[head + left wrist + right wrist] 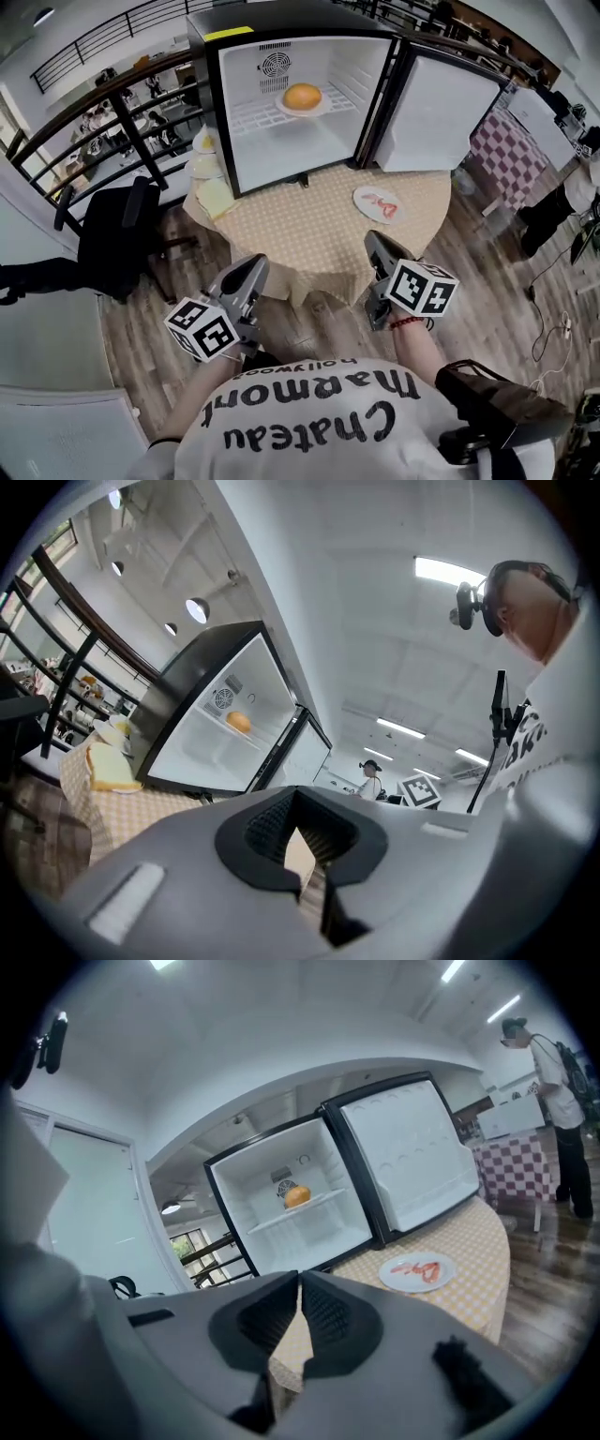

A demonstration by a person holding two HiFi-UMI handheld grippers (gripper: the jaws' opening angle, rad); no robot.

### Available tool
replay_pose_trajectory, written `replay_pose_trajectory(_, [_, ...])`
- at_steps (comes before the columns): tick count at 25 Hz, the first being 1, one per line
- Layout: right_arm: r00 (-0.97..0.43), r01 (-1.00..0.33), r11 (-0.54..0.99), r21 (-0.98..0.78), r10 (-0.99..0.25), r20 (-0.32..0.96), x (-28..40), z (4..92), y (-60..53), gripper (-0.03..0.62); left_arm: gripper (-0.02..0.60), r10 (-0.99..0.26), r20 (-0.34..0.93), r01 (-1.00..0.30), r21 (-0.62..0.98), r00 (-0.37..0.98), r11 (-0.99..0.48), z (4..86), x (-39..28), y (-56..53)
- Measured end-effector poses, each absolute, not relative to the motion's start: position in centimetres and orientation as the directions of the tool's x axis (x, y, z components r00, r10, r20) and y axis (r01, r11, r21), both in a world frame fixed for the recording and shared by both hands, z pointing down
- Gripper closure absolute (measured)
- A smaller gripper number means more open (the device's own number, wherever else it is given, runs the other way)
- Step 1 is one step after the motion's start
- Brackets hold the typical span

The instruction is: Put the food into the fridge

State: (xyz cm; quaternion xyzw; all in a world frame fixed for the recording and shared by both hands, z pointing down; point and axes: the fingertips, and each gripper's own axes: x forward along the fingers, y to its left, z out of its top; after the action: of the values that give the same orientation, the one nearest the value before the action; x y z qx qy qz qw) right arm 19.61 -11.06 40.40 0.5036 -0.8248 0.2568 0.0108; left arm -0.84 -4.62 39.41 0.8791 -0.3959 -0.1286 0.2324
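A small black fridge (291, 103) stands open on the round table (319, 234), its door (441, 112) swung to the right. On its wire shelf sits a plate with an orange bun (302, 97), also seen as the bun (296, 1195). A white plate of red food (376, 203) lies on the cloth in front of the door. Plates of pale bread (214, 197) rest left of the fridge. My left gripper (255, 266) and right gripper (375, 242) hover at the table's near edge, both shut and empty, well short of any plate.
A black office chair (112, 239) stands left of the table, with a dark railing (84, 122) behind it. A purple checkered table (511, 155) is at the right. A bag (497, 403) lies on the wooden floor by my right side. A person (553, 1101) stands far right.
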Motion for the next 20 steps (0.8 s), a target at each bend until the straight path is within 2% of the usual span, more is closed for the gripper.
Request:
replay_pose_trajectory(8, [-0.593,-0.781,0.457,-0.426,-0.757,0.274,26.2,42.5,-6.4,0.577,0.580,-0.785,-0.025,-0.674,0.496,0.620,-0.548,40.8,8.3,2.0])
replay_pose_trajectory(15, [-0.648,-0.741,0.493,-0.455,-0.702,0.294,25.7,43.6,-3.9,0.577,0.580,-0.794,0.022,-0.694,0.502,0.608,-0.517,41.6,9.6,5.4])
replay_pose_trajectory(20, [-0.669,-0.722,0.520,-0.455,-0.694,0.268,33.2,44.8,-1.6,0.577,0.580,-0.804,0.017,-0.715,0.470,0.594,-0.518,42.4,17.4,8.1])
